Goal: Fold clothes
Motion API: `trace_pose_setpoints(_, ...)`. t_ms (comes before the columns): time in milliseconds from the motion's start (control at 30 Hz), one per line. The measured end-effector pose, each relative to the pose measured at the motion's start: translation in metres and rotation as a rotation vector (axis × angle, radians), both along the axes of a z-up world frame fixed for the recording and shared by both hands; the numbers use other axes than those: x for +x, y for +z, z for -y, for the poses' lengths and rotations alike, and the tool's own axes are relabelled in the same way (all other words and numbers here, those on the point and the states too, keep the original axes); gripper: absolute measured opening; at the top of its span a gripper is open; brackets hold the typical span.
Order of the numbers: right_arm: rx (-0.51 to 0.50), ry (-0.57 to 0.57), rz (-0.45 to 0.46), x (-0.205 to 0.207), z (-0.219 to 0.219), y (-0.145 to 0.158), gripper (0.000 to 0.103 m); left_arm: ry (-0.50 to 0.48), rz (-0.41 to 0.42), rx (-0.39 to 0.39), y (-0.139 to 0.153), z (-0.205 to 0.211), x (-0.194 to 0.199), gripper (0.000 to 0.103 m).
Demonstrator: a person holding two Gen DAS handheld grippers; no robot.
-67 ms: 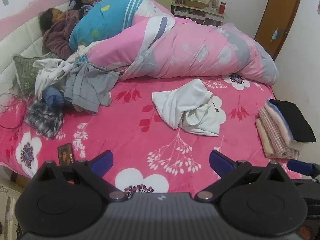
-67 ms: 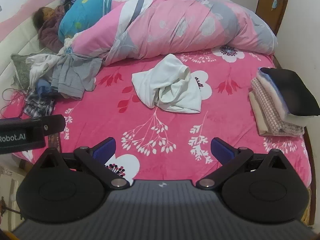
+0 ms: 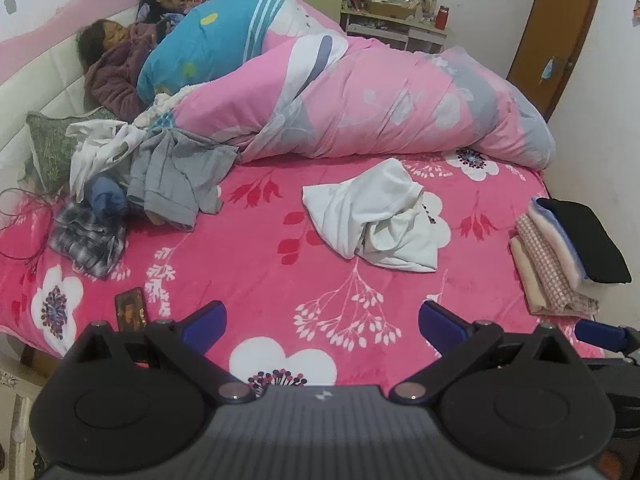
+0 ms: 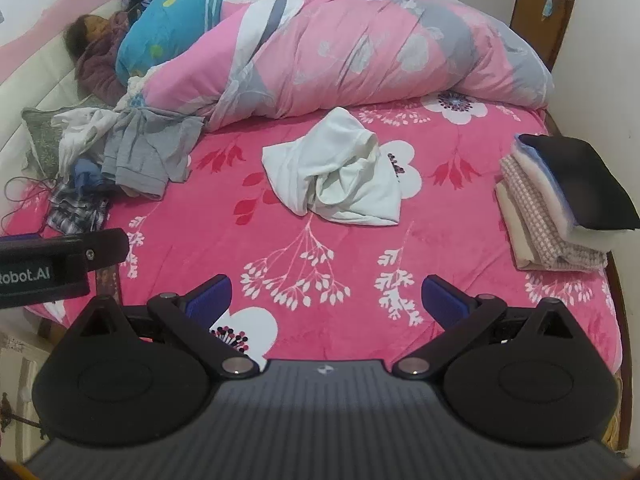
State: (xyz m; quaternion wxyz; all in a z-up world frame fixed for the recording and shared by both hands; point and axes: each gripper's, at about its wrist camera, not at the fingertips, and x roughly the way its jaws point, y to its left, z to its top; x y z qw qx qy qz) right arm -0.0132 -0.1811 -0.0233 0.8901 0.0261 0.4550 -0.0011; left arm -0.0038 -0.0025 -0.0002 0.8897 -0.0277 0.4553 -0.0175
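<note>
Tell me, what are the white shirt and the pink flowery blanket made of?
The white shirt looks like thin, matte cotton knit, judging by its soft, floppy creases. The pink flowery blanket looks like plush fleece, with a fuzzy, slightly shiny nap. Both are guesses from looks alone.

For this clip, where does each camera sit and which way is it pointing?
Left wrist: sits on the left tool, looking forward across the pink bedspread toward the crumpled white garment; its own open fingers show, with the right tool's finger tip at the right edge.
Right wrist: sits on the right tool, facing the same way; its open fingers show, with the left tool's body at the left edge.
Shared: white garment, folded stack, quilt, unfolded pile.
</note>
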Motion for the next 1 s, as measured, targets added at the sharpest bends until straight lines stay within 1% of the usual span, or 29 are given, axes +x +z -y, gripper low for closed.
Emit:
trace_pose_setpoints(100, -0.002, -0.001, -0.002, 0.001, -0.002, 0.001, 0.102, -0.001, 0.003, -0.002, 0.0, 0.003, -0.005, 0.102)
trace_pose_setpoints(133, 0.025, -0.01, 0.005, -0.002, 0.006, 0.001, 0.102, -0.001, 0.004, -0.002, 0.0, 0.004, -0.007, 0.102)
trace_pose_setpoints(300, -0.014, -0.023, 0.018, -0.013, 0.012, 0.0, 0.102, -0.002, 0.008, -0.005, -0.001, 0.01, -0.015, 0.103)
trace_pose_setpoints(433, -0.028, -0.031, -0.001, -0.014, 0.016, 0.0, 0.102, 0.001, 0.011, -0.006, -0.001, 0.014, -0.021, 0.103)
trace_pose_setpoints(567, -0.05, -0.028, -0.004, -0.019, 0.017, 0.0, 0.102, 0.038, 0.0, 0.003, -0.001, 0.013, -0.023, 0.103)
trace_pose_setpoints(767, -0.13, -0.056, 0.003, -0.018, 0.023, 0.006, 0.102, 0.066, 0.015, 0.033, 0.003, 0.017, -0.028, 0.103)
trace_pose_setpoints(867, -0.126, -0.081, -0.004, -0.017, 0.029, 0.009, 0.102, 0.057, 0.022, 0.062, 0.004, 0.021, -0.029, 0.103)
trace_pose_setpoints(1000, -0.13, -0.105, -0.029, -0.019, 0.032, 0.006, 0.102, 0.055, 0.014, 0.074, 0.002, 0.023, -0.029, 0.103)
